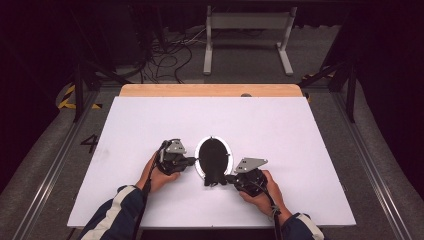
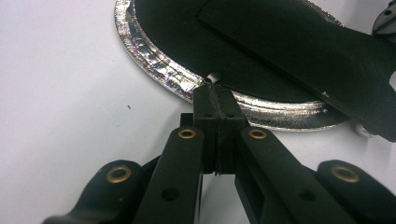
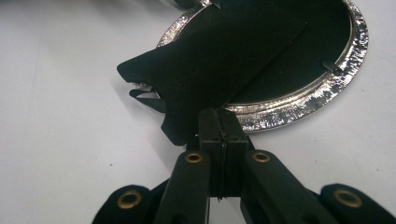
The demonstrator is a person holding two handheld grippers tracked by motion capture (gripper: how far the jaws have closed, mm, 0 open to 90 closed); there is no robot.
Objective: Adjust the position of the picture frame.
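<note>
An oval picture frame (image 1: 214, 159) with a silver rim is seen lying face down near the middle of the white table (image 1: 280, 130), its black backing turned upward. A black fold-out stand (image 1: 212, 176) is attached to that backing and reaches past the frame's near end, toward the person.

The left gripper (image 1: 194, 161) is held at the frame's left edge. In the left gripper view, its jaws are pressed fully together, and their tips (image 2: 215, 91) are set against the silver rim (image 2: 154, 65), right at a small metal tab (image 2: 214, 77) that is bent over the black backing. Whether the tab is actually pinched between the jaws cannot be told.

The right gripper (image 1: 231, 178) is held at the frame's near right end, beside the stand. In the right gripper view, its jaws are likewise closed tight, and their tips (image 3: 217, 119) are placed at the lower edge of the black stand (image 3: 205, 70), just in front of the silver rim (image 3: 299, 105). Whether the stand's edge is caught between them cannot be told. Another small tab (image 3: 330, 66) is visible on the far side of the backing.

Both grippers are held by the person's hands, with dark sleeves striped in white seen at the bottom of the high view.
</note>
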